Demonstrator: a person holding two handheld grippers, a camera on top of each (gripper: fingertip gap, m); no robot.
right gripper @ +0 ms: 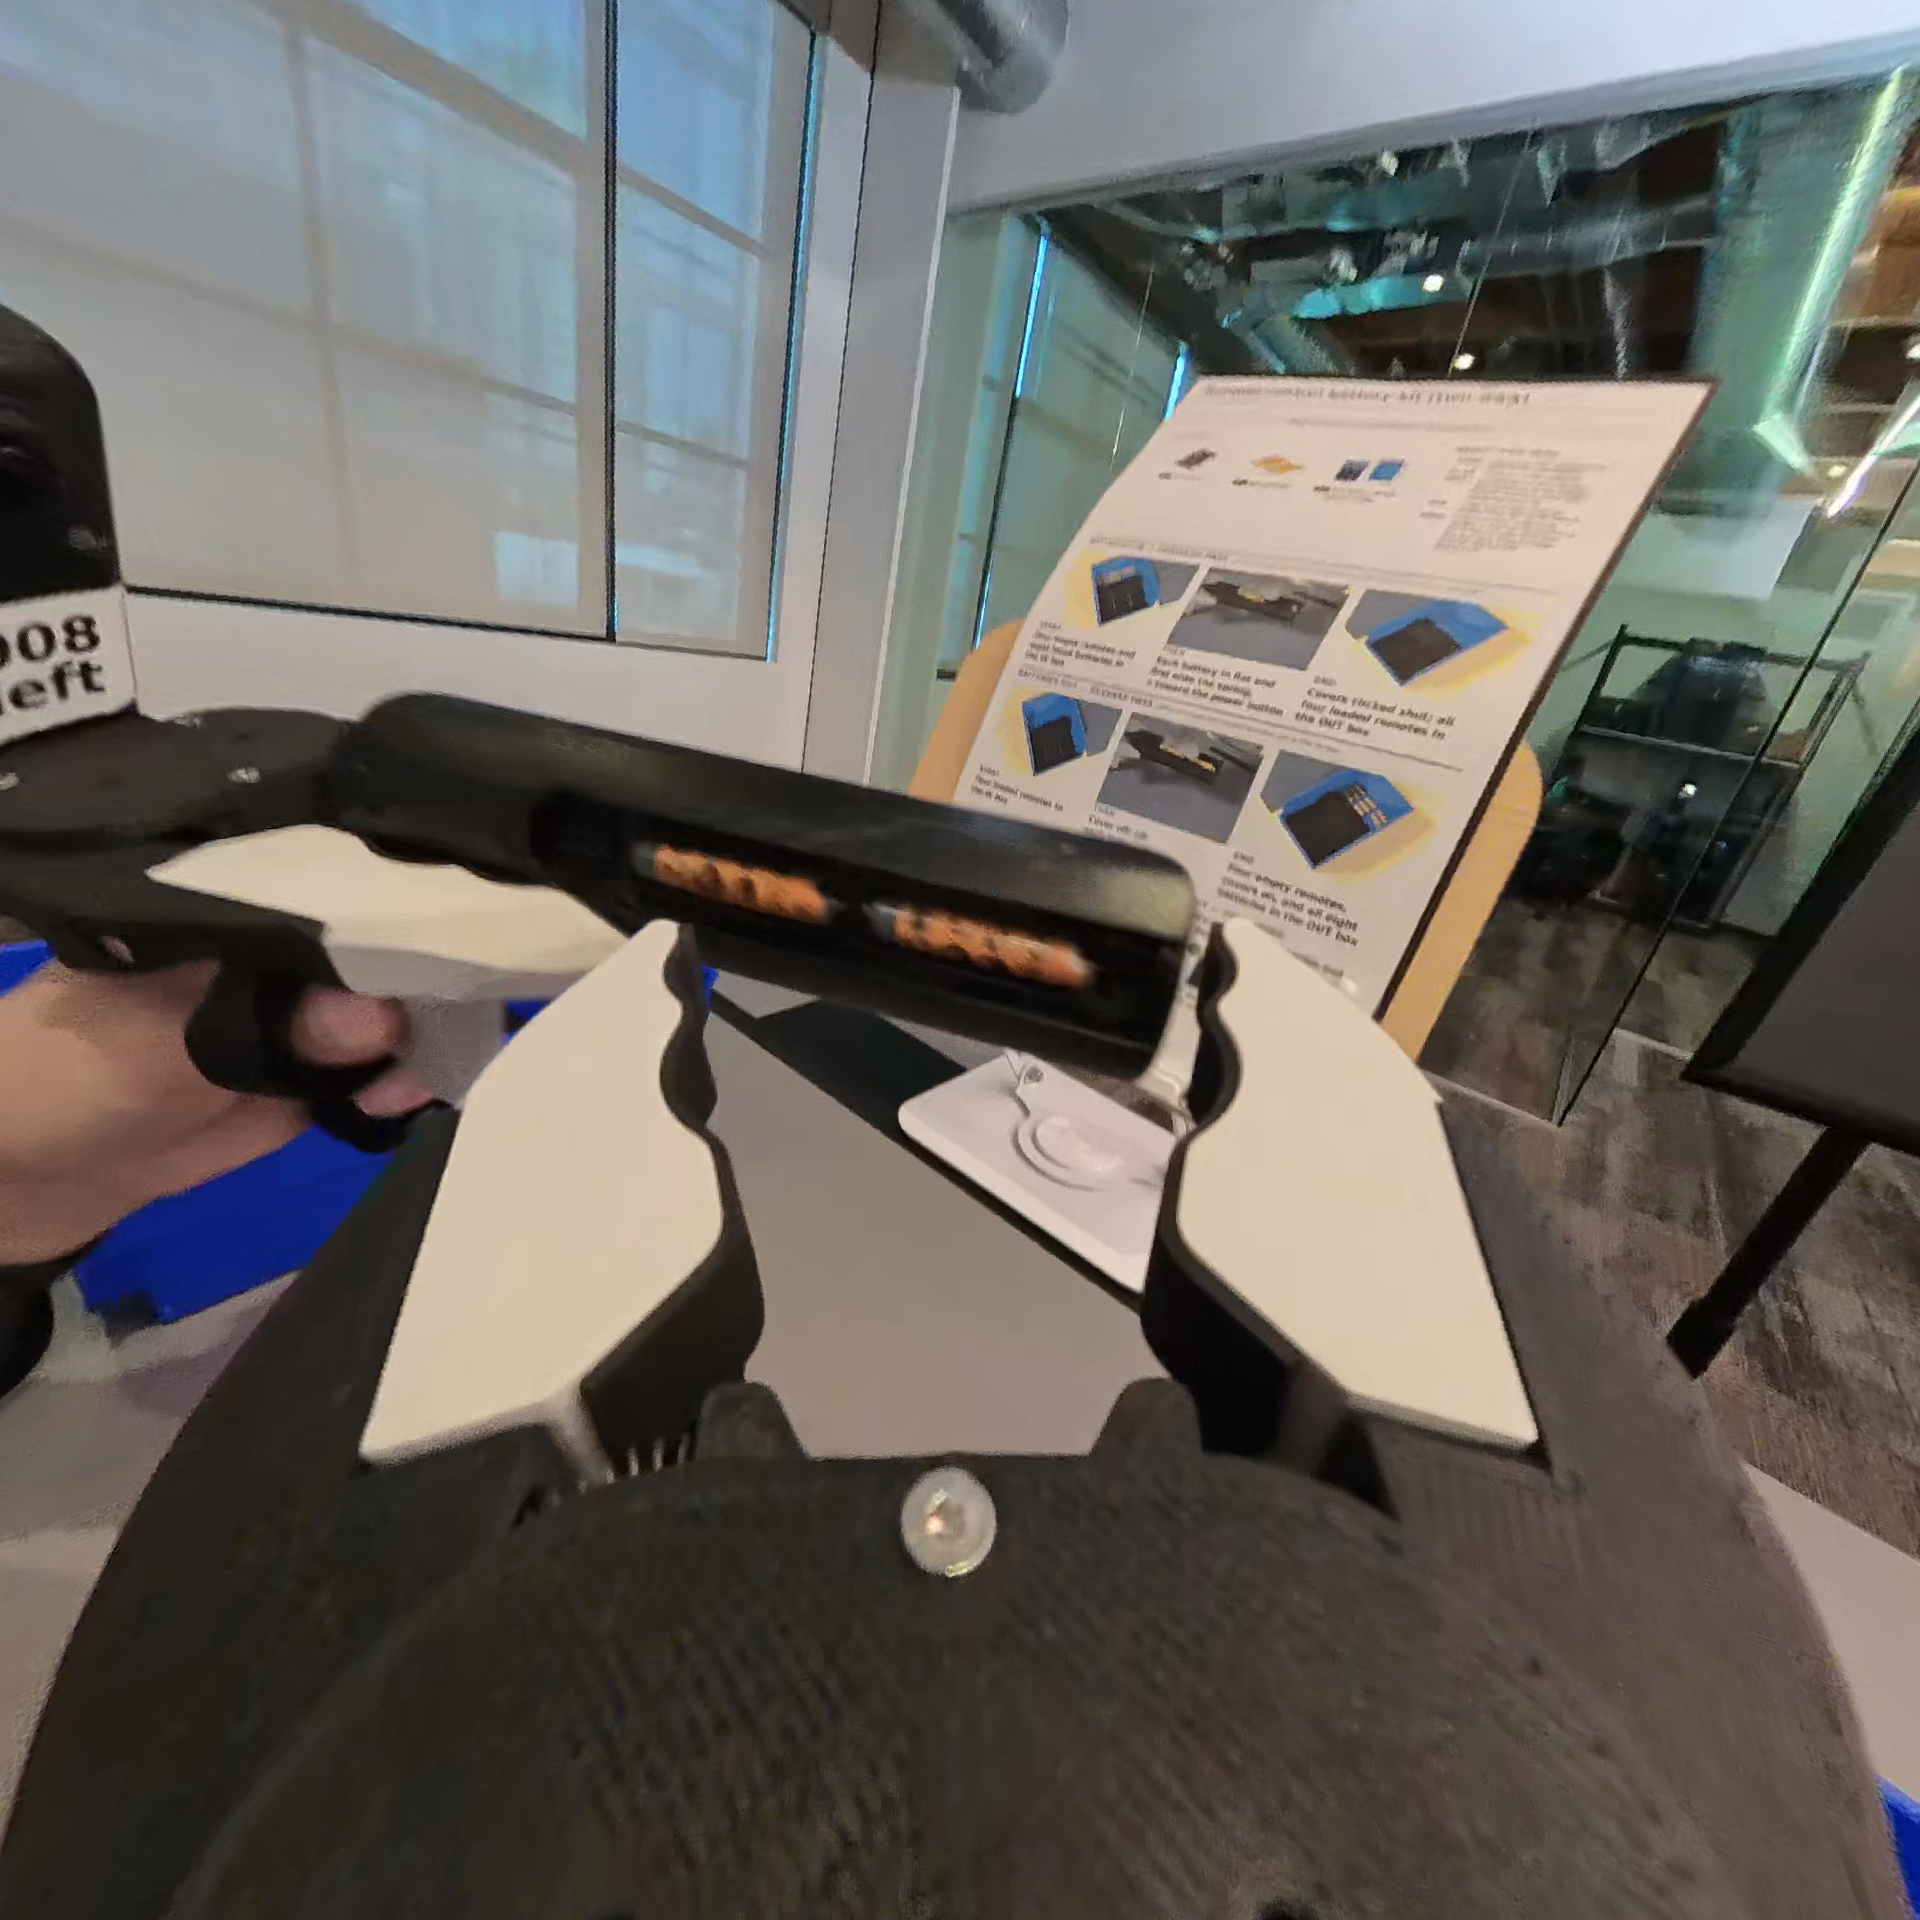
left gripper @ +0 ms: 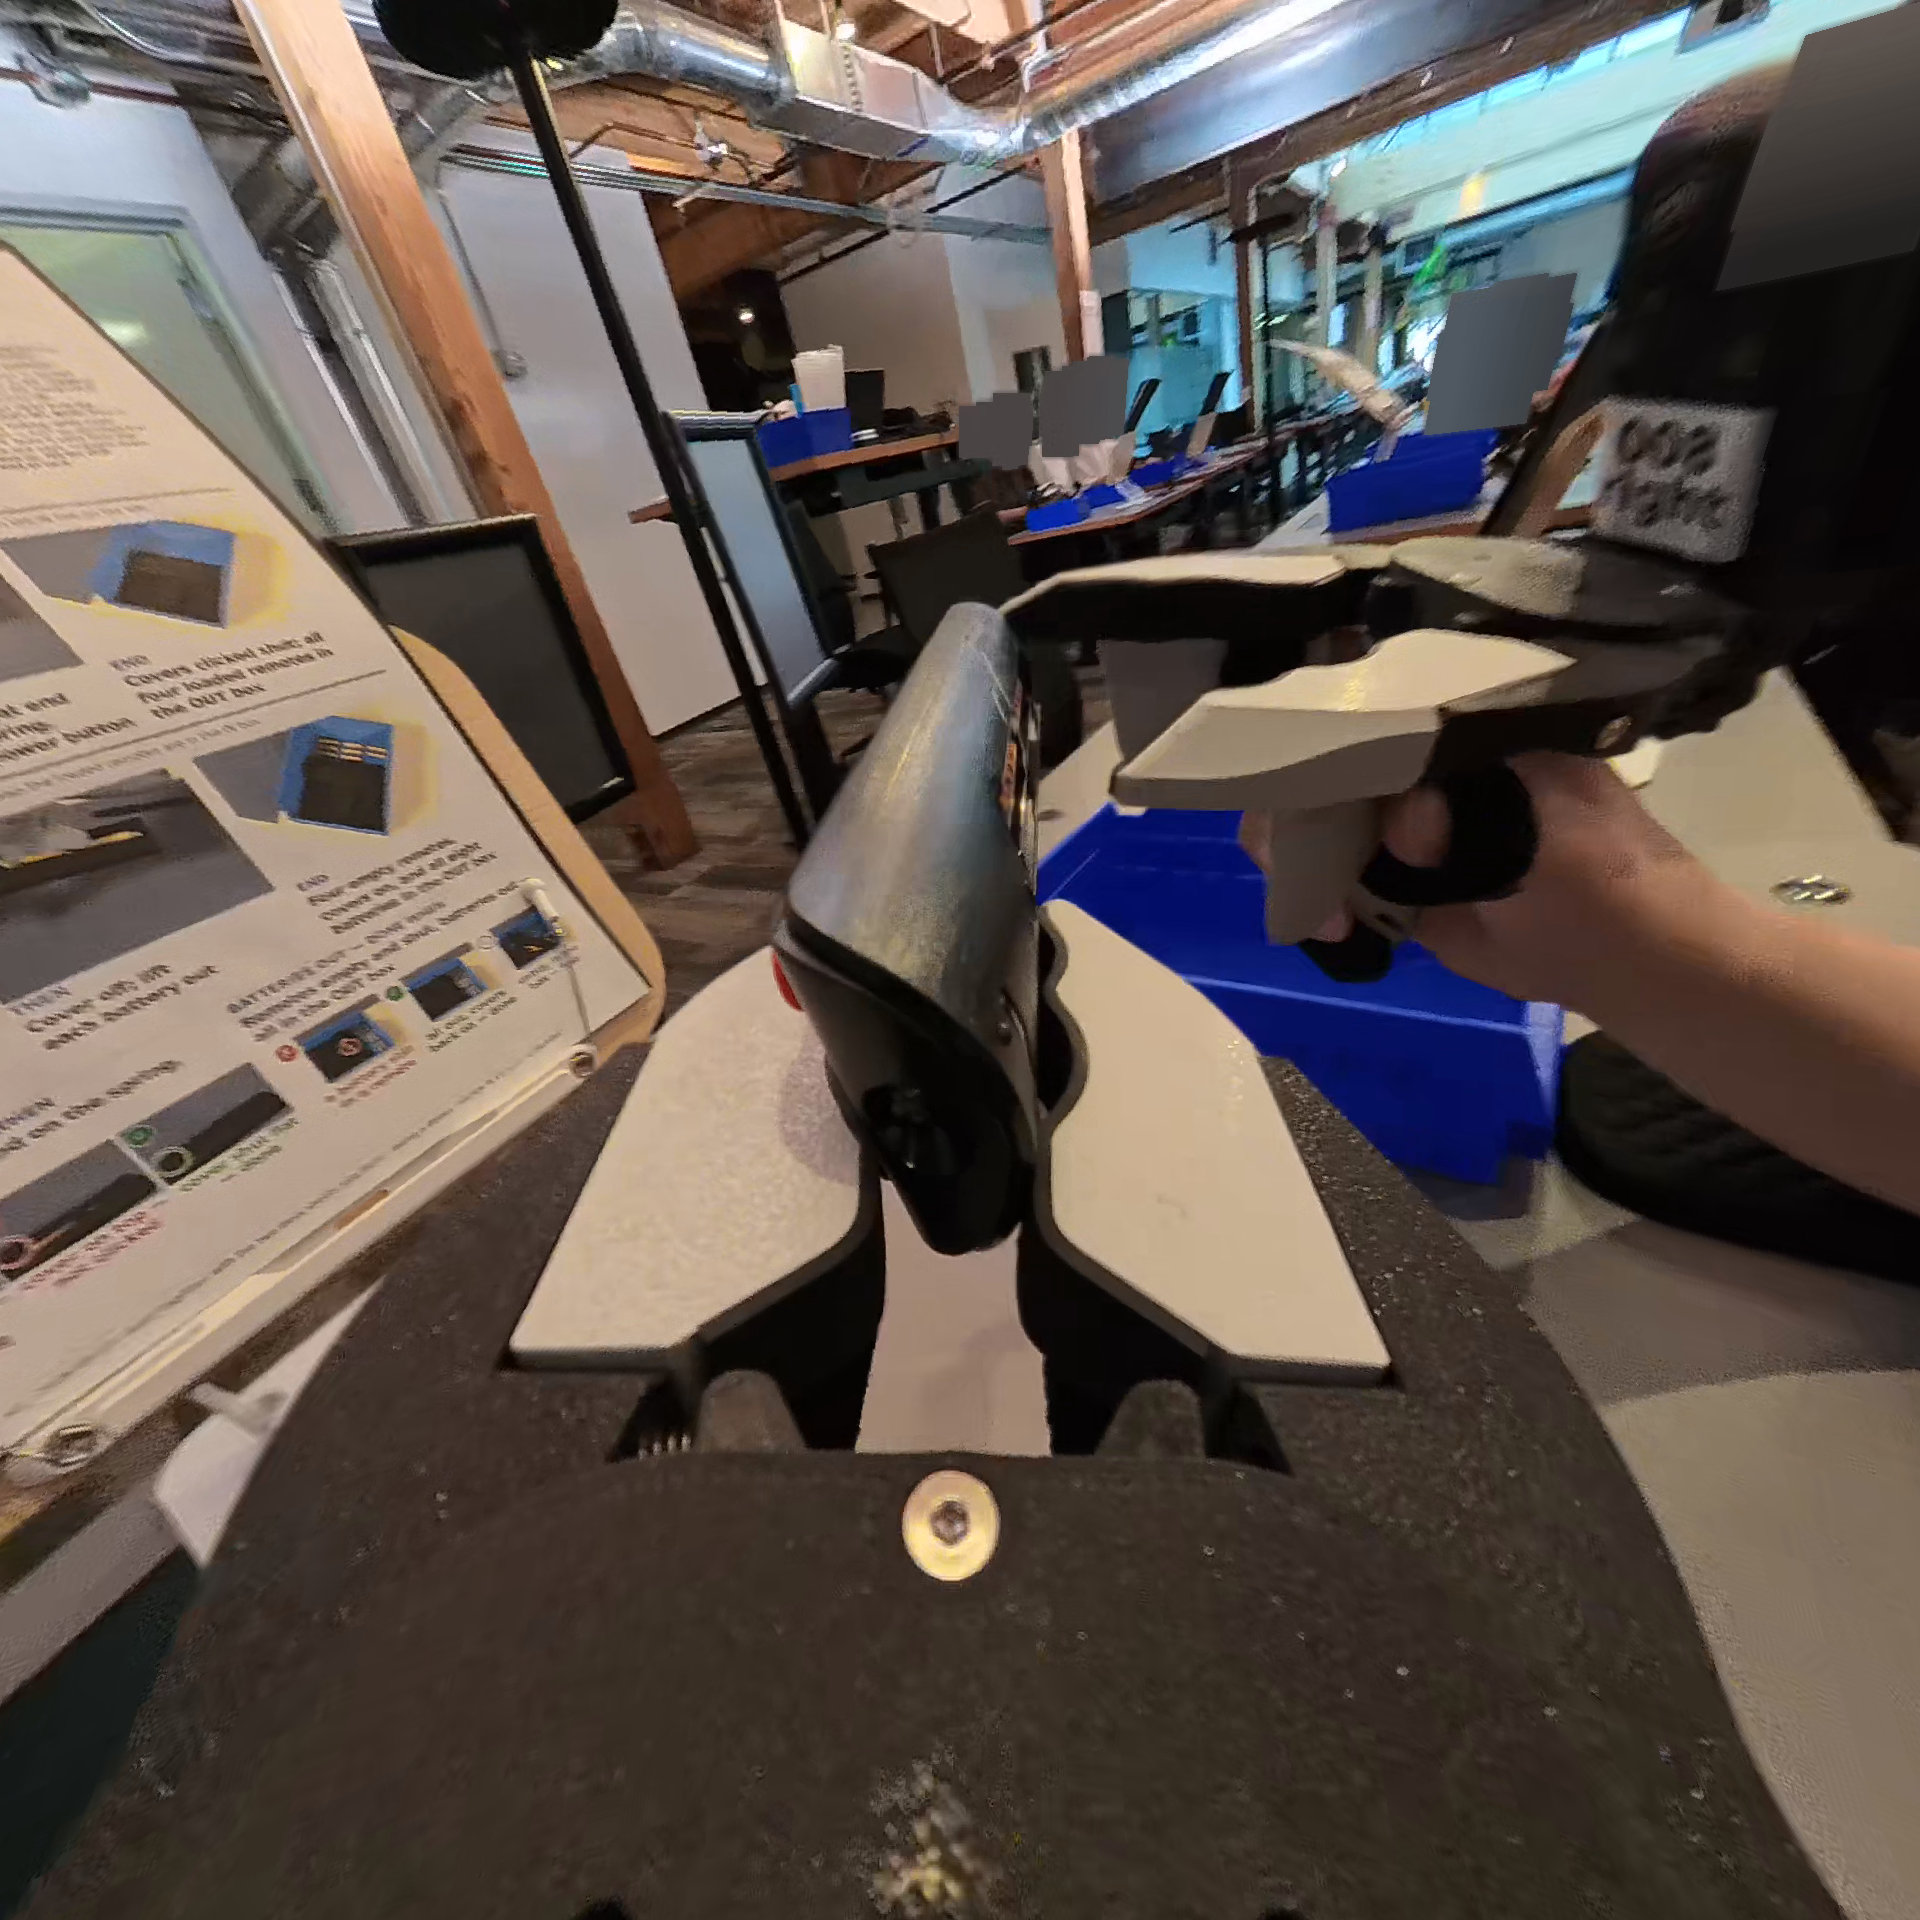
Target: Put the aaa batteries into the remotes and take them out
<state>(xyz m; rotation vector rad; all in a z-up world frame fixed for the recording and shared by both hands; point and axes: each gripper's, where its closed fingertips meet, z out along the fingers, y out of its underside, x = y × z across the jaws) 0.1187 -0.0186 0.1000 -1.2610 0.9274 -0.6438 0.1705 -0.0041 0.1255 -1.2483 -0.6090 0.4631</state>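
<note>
The left claw (left gripper: pixel 951 1122) clamps one end of a long black plastic remote (left gripper: pixel 925 914), its two white fingers (left gripper: pixel 717 1174) pressed on either side of the body, so the remote juts forward and up, lifted clear of the grey bench (right gripper: pixel 914 1247). In the right wrist view the same remote (right gripper: pixel 769 862) runs crosswise from the left claw (right gripper: pixel 343 831) towards the right, its battery bay open and facing the camera, with two orange AAA batteries (right gripper: pixel 862 914) lying end to end inside. The right claw (right gripper: pixel 940 997) stands wide, its fingers apart on both sides of the remote's free end; the right-hand finger (right gripper: pixel 1340 1174) sits just beside the remote's end edge, and I cannot tell whether it touches. Open air lies under the remote down to the bench. A blue plastic bin (left gripper: pixel 1340 1029) sits on the bench beyond the left claw, below the right claw (left gripper: pixel 1226 665). A white illustrated instruction board (right gripper: pixel 1309 665) on a tan wooden stand leans upright at the bench's far edge, well apart from the remote's end.
</note>
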